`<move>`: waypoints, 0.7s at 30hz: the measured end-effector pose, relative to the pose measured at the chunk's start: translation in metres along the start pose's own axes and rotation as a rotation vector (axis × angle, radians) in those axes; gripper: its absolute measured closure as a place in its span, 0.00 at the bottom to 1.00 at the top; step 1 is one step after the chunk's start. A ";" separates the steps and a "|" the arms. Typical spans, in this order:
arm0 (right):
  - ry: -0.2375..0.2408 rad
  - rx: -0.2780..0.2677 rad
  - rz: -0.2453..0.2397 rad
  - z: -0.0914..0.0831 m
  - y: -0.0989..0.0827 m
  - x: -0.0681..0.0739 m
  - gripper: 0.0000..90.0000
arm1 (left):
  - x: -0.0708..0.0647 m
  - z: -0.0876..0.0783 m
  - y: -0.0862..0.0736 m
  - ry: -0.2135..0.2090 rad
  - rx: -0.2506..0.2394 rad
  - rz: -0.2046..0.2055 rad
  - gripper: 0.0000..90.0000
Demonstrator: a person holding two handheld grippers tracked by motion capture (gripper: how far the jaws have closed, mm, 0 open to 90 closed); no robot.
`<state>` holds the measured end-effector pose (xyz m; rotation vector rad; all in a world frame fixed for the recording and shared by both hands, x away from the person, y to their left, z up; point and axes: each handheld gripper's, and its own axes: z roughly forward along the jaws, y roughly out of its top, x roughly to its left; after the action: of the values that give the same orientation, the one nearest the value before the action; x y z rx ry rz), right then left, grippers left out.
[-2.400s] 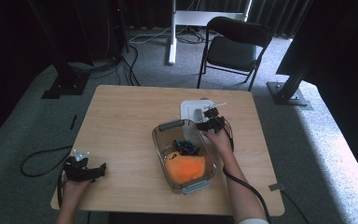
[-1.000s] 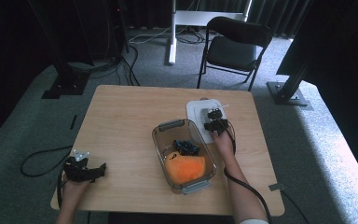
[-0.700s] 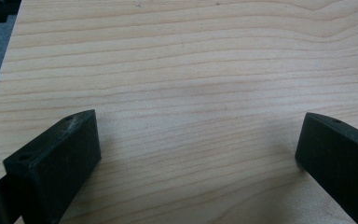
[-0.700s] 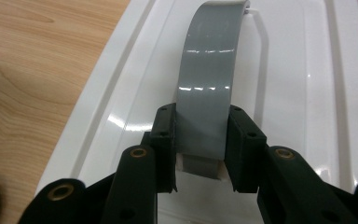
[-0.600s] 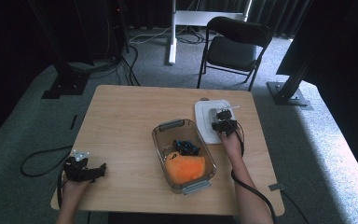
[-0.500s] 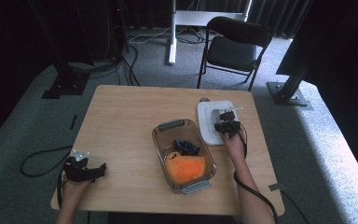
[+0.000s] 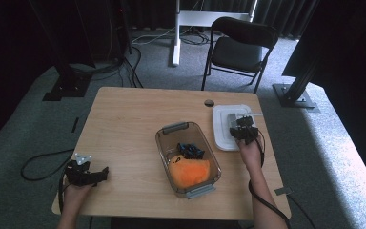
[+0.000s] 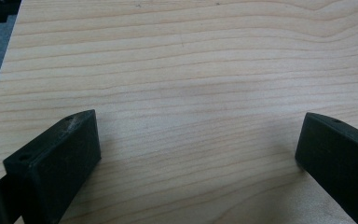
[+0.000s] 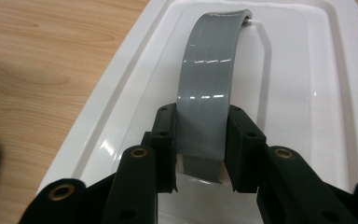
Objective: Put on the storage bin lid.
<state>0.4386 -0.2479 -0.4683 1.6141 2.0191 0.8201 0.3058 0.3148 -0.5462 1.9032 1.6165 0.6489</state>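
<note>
surface: wooden table (image 7: pixel 124 124) is being used as the work area, with grey carpet and a black chair (image 7: pixel 238 47) beyond its far edge.
lid: white lid (image 7: pixel 224 125) is being kept flat on the table, just beside the far right corner of the container, apparently so it can be gripped by its handle.
handle: grey handle (image 9: pixel 209 88) is being pinched from both sides at its near end, arching away over the lid's middle.
right gripper: right gripper (image 9: pixel 200 140) is being held closed on the grey handle, jaws pressed against its edges; judged to be a carrying grip.
container: clear container (image 7: pixel 188 157) is being left uncovered mid-table, with an orange item (image 7: pixel 188 171) and a dark item (image 7: pixel 189 150) inside.
left gripper: left gripper (image 8: pixel 198 149) is being rested wide open at the near left of the table, nothing between its jaws, well apart from the work.
</note>
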 end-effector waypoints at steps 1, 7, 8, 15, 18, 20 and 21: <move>0.000 0.000 0.000 0.000 0.000 0.000 0.75 | 0.000 0.000 0.000 0.000 0.000 0.000 0.00; 0.008 -0.036 0.000 -0.020 0.000 0.002 0.75 | 0.000 0.000 0.000 0.000 0.000 0.000 0.00; 0.006 -0.041 -0.003 -0.023 0.001 0.002 0.75 | 0.000 0.000 0.000 0.000 0.000 0.000 0.00; 0.015 -0.102 -0.017 -0.050 0.007 0.007 0.75 | 0.000 0.000 0.000 0.000 0.000 0.000 0.00; 0.025 -0.132 -0.022 -0.063 0.010 0.010 0.75 | 0.000 0.000 0.000 0.000 0.000 0.000 0.00; 0.036 -0.153 -0.025 -0.071 0.012 0.014 0.75 | 0.000 0.000 0.000 0.000 0.000 0.000 0.00; 0.037 -0.162 -0.035 -0.074 0.013 0.016 0.76 | 0.000 0.000 0.000 0.000 0.000 0.000 0.00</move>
<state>0.3958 -0.2443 -0.4044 1.4808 1.9455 0.9806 0.3058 0.3148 -0.5462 1.9036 1.6164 0.6495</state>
